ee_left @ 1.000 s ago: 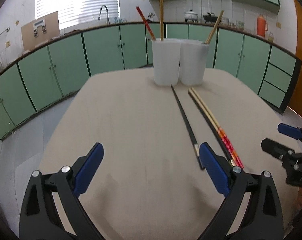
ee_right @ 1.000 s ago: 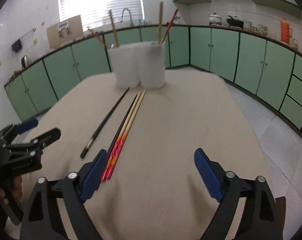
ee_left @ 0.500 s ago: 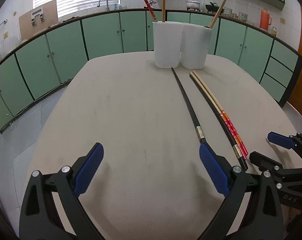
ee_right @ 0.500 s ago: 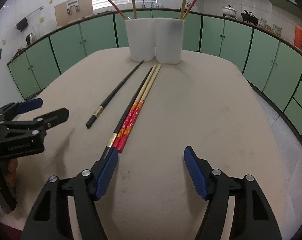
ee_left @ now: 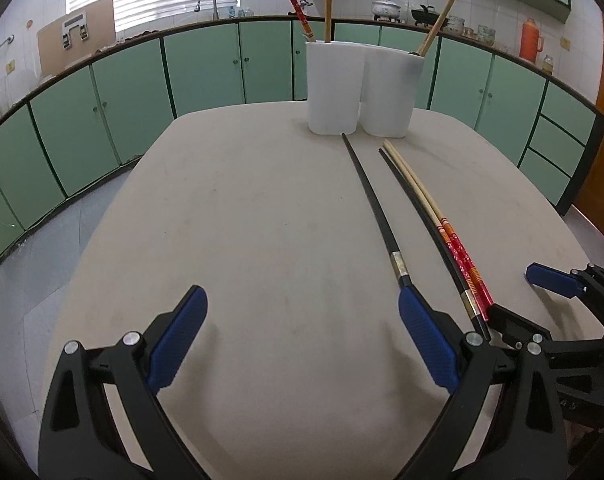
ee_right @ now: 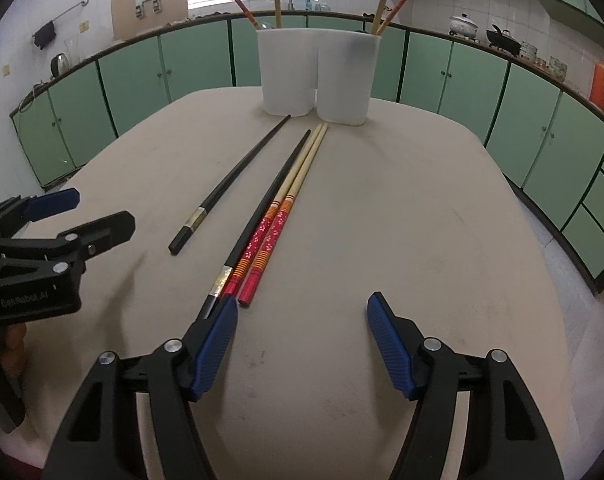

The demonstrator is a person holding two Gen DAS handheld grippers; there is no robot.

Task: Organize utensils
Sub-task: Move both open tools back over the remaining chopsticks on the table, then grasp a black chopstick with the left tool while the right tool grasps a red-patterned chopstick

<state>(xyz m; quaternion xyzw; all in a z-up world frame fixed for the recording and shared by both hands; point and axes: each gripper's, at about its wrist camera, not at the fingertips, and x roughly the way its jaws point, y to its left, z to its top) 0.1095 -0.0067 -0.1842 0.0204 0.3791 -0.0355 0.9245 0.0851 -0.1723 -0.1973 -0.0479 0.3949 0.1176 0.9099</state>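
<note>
Two white cups (ee_left: 334, 88) (ee_left: 390, 92) stand at the table's far side with chopsticks upright in them. A lone black chopstick (ee_left: 376, 212) lies on the table, its near end at my left gripper's right fingertip. Beside it lie a second black chopstick (ee_right: 262, 216) and a red-ended wooden pair (ee_right: 270, 236). My left gripper (ee_left: 300, 308) is open over bare table. My right gripper (ee_right: 302, 308) is open and holds nothing; its left fingertip (ee_right: 228, 312) sits at the near end of the second black chopstick. In the right wrist view the cups (ee_right: 288, 76) stand straight ahead.
The beige table (ee_left: 242, 220) is ringed by green cabinets (ee_left: 102, 112) with a sink and pots on the counter. The right gripper (ee_left: 522, 300) shows at the right of the left view; the left gripper (ee_right: 82, 212), in a hand, at the left of the right view.
Both grippers have come lower and closer to the table. The right gripper's jaws have narrowed a little and it has moved up to the near ends of the chopsticks.
</note>
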